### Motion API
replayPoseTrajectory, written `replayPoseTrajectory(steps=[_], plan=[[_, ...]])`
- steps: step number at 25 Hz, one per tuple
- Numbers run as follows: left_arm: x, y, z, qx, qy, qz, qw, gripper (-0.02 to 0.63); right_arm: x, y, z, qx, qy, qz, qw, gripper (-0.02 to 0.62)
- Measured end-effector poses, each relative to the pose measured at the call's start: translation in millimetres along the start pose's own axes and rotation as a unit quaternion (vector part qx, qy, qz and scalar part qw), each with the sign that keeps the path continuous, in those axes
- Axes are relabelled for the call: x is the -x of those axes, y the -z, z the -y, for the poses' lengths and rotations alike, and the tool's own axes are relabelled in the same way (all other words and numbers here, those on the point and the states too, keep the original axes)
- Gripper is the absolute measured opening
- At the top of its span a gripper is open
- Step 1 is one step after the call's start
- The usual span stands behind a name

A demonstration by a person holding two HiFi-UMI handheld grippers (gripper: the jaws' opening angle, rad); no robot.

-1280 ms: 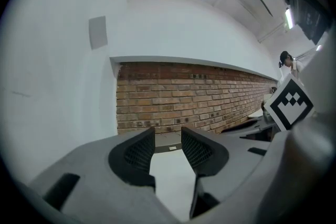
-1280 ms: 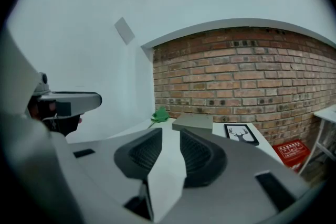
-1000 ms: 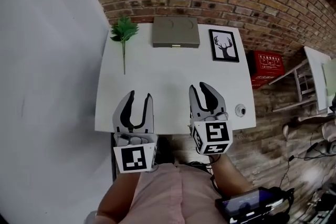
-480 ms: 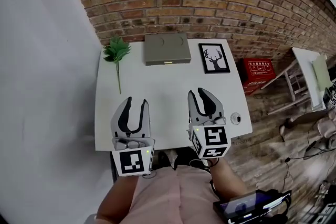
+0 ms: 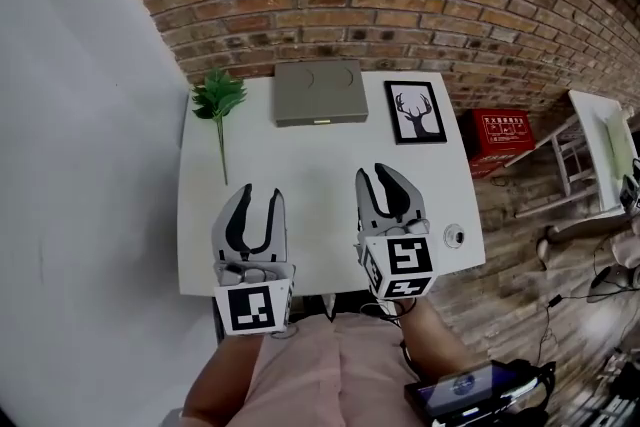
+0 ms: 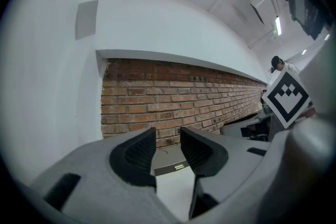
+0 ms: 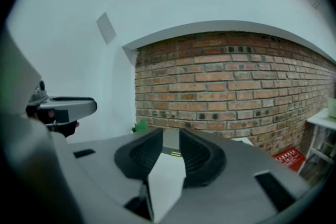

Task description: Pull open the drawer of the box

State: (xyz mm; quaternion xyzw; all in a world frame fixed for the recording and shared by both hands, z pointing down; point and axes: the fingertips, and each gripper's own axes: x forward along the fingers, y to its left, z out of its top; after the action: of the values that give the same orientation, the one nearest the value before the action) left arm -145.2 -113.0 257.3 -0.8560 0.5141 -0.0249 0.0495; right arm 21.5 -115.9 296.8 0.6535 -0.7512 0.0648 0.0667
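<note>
Trouble would likely start at the small brass pull (image 5: 321, 122) on the flat grey-green box (image 5: 318, 90). It is tiny, so the fingers (image 5: 237, 220) might slip off it, or drag the whole box over the white table (image 5: 300, 165) while the drawer (image 5: 298, 122) stays closed. The box sits at the table's far edge. Left gripper (image 5: 260, 195) and right gripper (image 5: 383, 181) hover over the near edge, well apart from it, fingers parted and empty.
</note>
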Motion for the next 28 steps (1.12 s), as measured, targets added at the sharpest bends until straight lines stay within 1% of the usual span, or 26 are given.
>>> replayPoseTrajectory(steps=[8, 12, 15, 16, 19, 22, 28], plan=[[-44, 6, -11, -0.005, -0.012, -0.021, 0.9997, 0.133, -49, 7, 13, -0.025, -0.03, -0.023, 0.999, 0.103], [-71, 17, -23, -0.02, -0.019, -0.023, 0.9994, 0.13, -81, 15, 20, -0.037, -0.043, -0.036, 0.998, 0.103], [-94, 29, -28, -0.016, -0.017, -0.041, 0.9989, 0.13, -106, 24, 27, -0.045, -0.049, -0.048, 0.997, 0.103], [-102, 33, -29, -0.019, -0.017, -0.044, 0.9987, 0.129, -114, 28, 29, -0.048, -0.051, -0.053, 0.996, 0.103], [-124, 43, -37, -0.029, -0.017, -0.034, 0.9988, 0.127, -136, 40, 36, -0.059, -0.058, -0.067, 0.994, 0.103], [-140, 59, -42, -0.021, -0.019, -0.046, 0.9986, 0.126, -155, 58, 39, -0.076, -0.07, -0.088, 0.991, 0.103], [-161, 97, -53, -0.01, -0.029, -0.065, 0.9974, 0.074, -185, 99, 36, -0.093, -0.097, -0.135, 0.982, 0.103]])
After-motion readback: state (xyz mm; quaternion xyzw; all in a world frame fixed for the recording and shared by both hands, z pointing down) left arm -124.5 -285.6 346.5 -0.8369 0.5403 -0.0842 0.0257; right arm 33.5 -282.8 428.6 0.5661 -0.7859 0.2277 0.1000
